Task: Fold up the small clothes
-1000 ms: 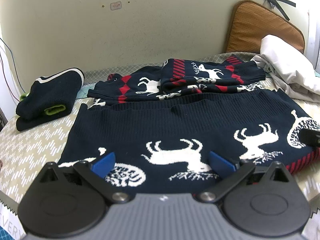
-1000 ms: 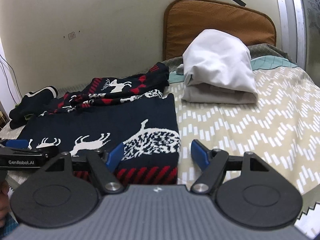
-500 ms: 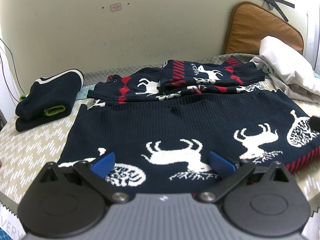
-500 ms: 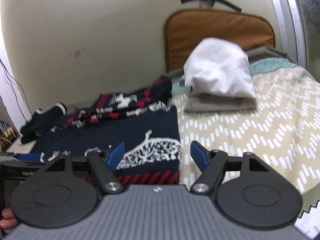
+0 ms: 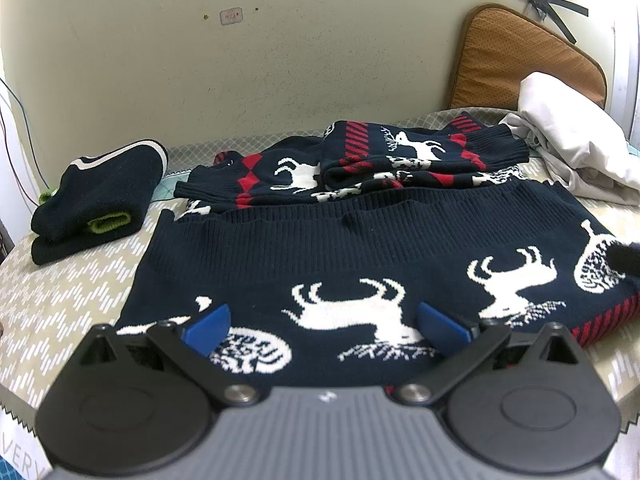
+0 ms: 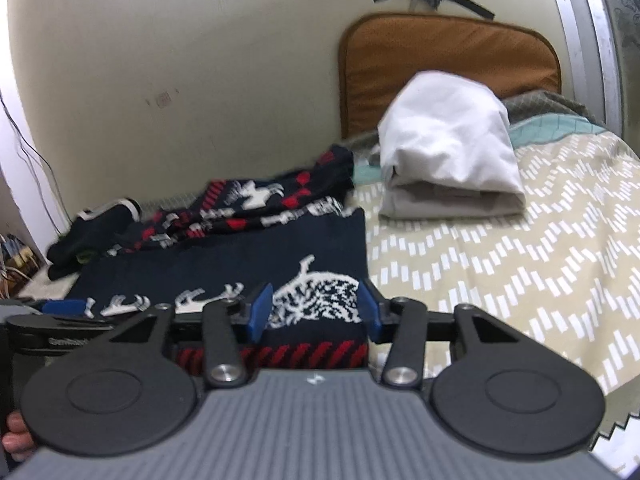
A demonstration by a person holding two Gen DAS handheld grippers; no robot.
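while the right gripper [image 6: 314, 312] has just been closing its jaws, they stand at a middling width with the near right corner of the reindeer sweater [image 5: 360, 264] between the blue pads; no firm pinch on the knit is visible yet, so treat the hold as unconfirmed

the left gripper [image 5: 324, 326] hangs wide apart over the near hem of the sweater, holding nothing

sweater position: spread flat on the bedspread [image 6: 500, 264], its ribbed band across the middle and its sleeves bunched at the far side toward the wall [image 5: 280, 60]

likely faults:
- thick knit may be caught by one layer only, so a lift would peel the top layer and skew the fold
- the right corner may slip out if the pads bite only the red-striped edge
- uneven lifting by the two grippers would drag the sweater across the soft surface and wrinkle it

surroundings, relative to the sweater: folded dark garment [image 5: 96, 200] to its left; folded white cloth [image 6: 448, 156] to its right; orange cushion [image 6: 444, 64] behind the white cloth against the wall; surface is a soft, patterned bedspread
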